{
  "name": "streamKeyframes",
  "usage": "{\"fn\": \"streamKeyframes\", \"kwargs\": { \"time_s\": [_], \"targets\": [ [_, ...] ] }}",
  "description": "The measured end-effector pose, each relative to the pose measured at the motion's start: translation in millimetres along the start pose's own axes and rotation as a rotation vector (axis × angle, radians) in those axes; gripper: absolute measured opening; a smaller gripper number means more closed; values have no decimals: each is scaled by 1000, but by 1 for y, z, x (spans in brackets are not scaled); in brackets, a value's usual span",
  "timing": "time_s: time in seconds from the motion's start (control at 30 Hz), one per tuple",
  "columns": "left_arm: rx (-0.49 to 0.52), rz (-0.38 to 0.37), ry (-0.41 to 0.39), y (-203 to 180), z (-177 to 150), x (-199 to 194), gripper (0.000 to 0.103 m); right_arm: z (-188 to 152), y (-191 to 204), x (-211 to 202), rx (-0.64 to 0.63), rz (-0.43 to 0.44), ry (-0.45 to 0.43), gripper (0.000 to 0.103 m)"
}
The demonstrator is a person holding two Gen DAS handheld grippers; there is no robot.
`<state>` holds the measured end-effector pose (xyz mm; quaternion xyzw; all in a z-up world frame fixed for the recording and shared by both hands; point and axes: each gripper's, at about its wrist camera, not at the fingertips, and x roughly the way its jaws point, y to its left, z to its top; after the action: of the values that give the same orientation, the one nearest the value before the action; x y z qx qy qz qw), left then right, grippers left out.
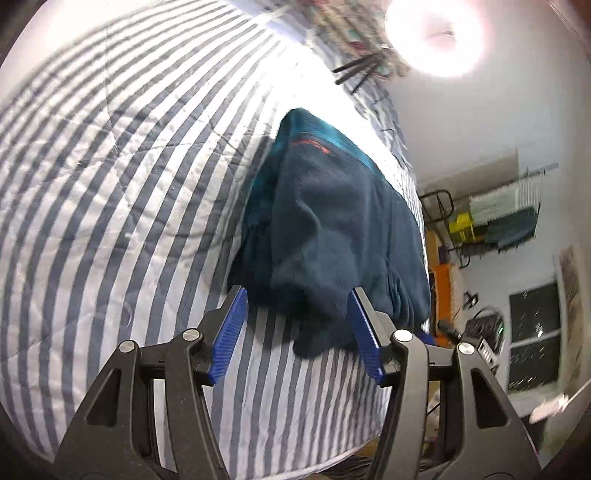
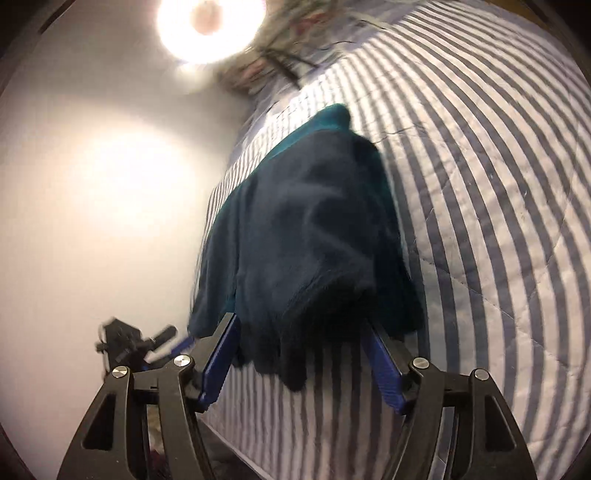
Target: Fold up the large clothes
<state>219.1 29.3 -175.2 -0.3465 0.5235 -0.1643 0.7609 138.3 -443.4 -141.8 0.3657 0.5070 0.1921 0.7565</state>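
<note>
A dark blue-teal fleece garment point(image 1: 332, 229) lies in a bunched, partly folded heap on the striped bed quilt point(image 1: 110, 184). An orange line of stitching shows near its far end. My left gripper point(image 1: 297, 295) is open, its blue pads either side of the garment's near hem, with nothing held. In the right wrist view the same garment point(image 2: 306, 229) lies on the quilt point(image 2: 480, 184). My right gripper point(image 2: 301, 325) is open, with the near hem hanging between its jaws. The left gripper point(image 2: 133, 343) shows at the lower left of that view.
A bright round lamp point(image 1: 436, 33) glares near the far end of the bed. Patterned bedding point(image 1: 351, 33) lies at the head. Beside the bed stand a rack with a yellow item point(image 1: 461, 225), an orange piece of furniture point(image 1: 443, 288) and a dark window point(image 1: 535, 332). A white wall point(image 2: 92, 203) borders the bed.
</note>
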Motion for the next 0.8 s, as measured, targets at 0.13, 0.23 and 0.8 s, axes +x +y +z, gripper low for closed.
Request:
{"fn": "streamKeyframes", "kwargs": {
  "time_s": [0.13, 0.23, 0.8],
  "targets": [
    [61, 23, 2, -11, 11, 20, 45, 6, 7, 18, -39, -15, 50, 24],
    [156, 146, 17, -15, 2, 38, 20, 2, 12, 33, -122, -124, 87, 3],
    [326, 174, -96, -54, 13, -18, 22, -8, 101, -25, -505, -331, -57, 33]
  ]
}}
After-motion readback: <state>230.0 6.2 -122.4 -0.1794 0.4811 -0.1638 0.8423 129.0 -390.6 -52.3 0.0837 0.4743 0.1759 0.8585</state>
